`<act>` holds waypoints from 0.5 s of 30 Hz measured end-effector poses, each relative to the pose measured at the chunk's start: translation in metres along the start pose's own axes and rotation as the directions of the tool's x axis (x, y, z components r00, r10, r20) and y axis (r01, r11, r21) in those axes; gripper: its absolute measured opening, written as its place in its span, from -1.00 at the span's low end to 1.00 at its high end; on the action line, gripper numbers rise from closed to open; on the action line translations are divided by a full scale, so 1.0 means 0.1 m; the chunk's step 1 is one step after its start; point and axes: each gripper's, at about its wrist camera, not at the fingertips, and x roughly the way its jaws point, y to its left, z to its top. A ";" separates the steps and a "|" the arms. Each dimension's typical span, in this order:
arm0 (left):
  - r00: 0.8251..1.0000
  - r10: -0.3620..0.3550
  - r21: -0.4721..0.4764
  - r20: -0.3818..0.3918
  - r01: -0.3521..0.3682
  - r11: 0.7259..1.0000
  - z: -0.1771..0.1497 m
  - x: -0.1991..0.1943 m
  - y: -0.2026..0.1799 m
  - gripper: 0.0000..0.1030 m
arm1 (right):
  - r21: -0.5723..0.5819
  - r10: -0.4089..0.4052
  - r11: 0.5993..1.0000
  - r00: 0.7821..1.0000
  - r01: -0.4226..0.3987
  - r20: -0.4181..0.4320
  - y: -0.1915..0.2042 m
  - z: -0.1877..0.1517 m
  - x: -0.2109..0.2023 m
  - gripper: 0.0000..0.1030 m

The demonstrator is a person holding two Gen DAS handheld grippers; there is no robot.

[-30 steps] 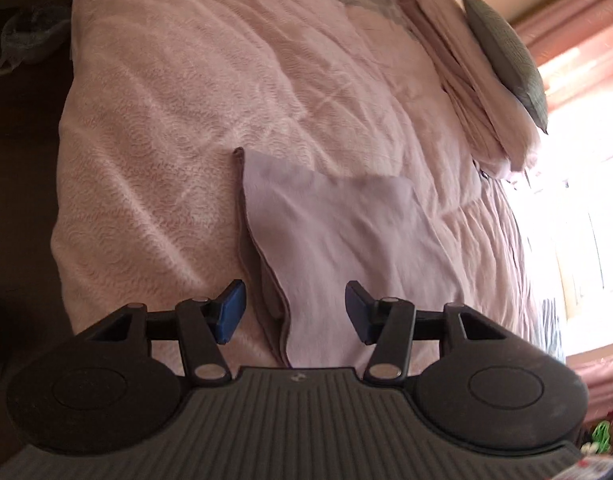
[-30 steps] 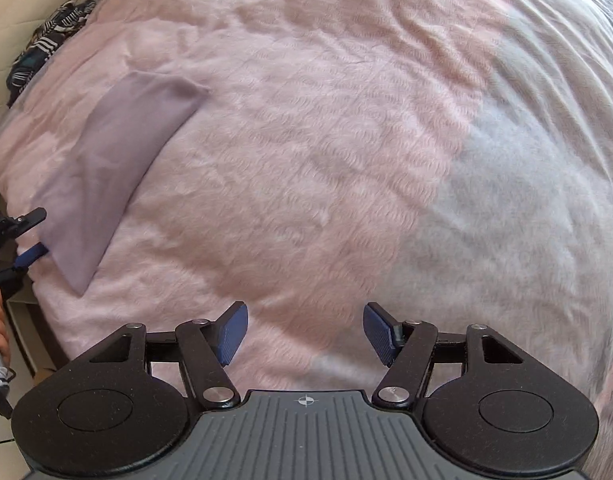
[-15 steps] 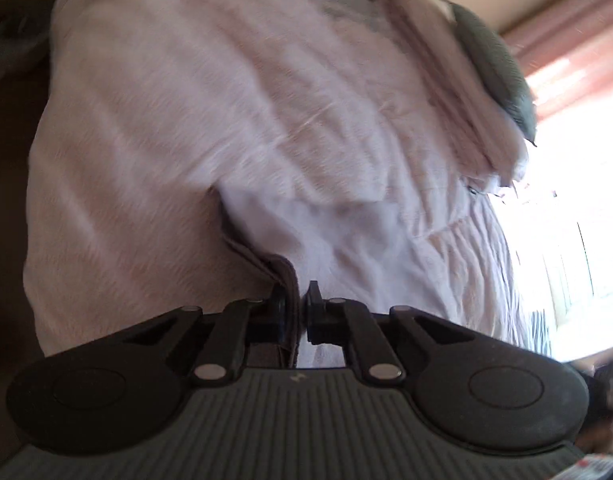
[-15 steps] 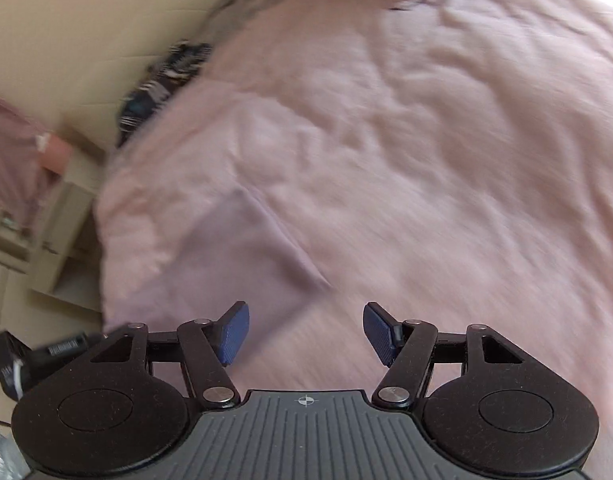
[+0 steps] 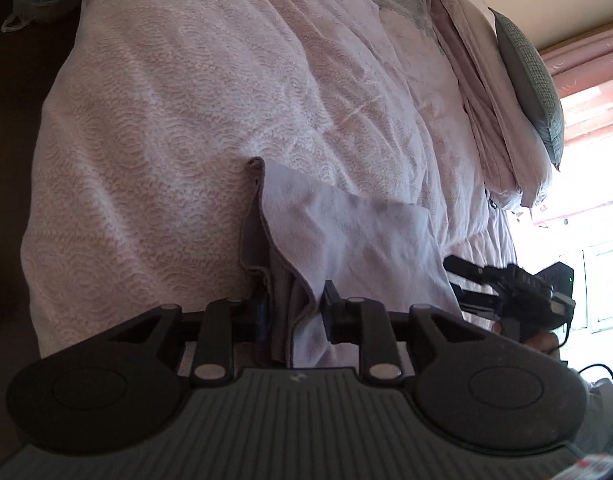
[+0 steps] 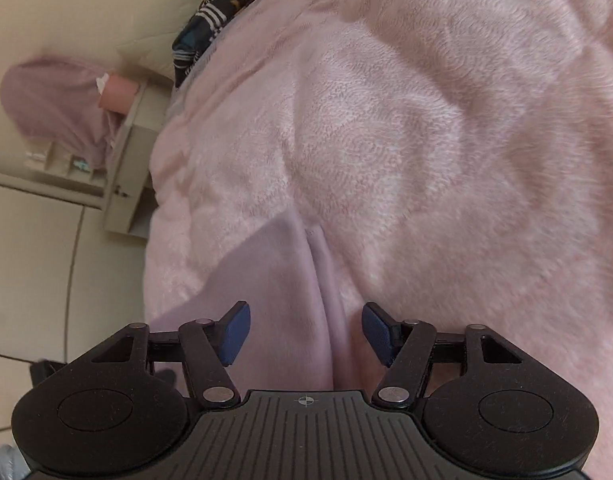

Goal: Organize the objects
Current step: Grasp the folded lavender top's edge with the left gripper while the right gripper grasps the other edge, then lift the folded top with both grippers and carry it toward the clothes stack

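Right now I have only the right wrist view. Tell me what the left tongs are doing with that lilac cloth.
Observer: The left tongs are shut on the near edge of the lilac cloth, with folds bunched between them.
Operator: Tell me where my right tongs sit relative to that grip.
Observer: In the left wrist view, the right tongs are at the cloth's opposite near corner, apart from the left ones.
Operator: Name what lies beyond the cloth.
Observer: A grey pillow sits far beyond it, at the upper right of the left wrist view.
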 end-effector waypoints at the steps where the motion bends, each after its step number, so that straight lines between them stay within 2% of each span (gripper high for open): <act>1: 1.000 0.000 0.002 -0.001 0.000 1.000 0.01 0.00 -0.01 -0.61 | -0.005 -0.010 1.000 1.000 0.010 -0.005 0.01 0.00 0.04 -0.71; 4: 1.000 0.012 0.037 0.009 -0.013 0.999 0.08 -0.02 -0.08 -0.82 | -0.042 -0.018 0.999 0.999 0.019 0.044 0.08 -0.07 -0.04 -0.91; 8: 1.000 0.012 0.138 0.021 -0.015 0.990 0.15 -0.10 -0.35 -0.87 | -0.032 0.022 0.999 0.979 -0.016 0.204 0.29 -0.34 -0.46 -0.93; 10: 0.999 -0.003 0.180 0.032 -0.003 0.984 0.19 -0.18 -0.52 -0.88 | -0.025 0.021 1.000 0.953 -0.014 0.301 0.47 -0.55 -0.73 -0.93; 12: 0.998 -0.035 0.223 0.050 0.023 0.974 0.24 -0.28 -0.70 -0.88 | -0.007 0.012 1.000 0.918 -0.011 0.396 0.62 -0.78 -1.03 -0.93; 15: 0.992 -0.107 0.318 0.069 0.080 0.945 0.29 -0.49 -1.06 -0.88 | 0.014 -0.019 1.000 0.849 0.014 0.528 0.89 -1.18 -1.48 -0.93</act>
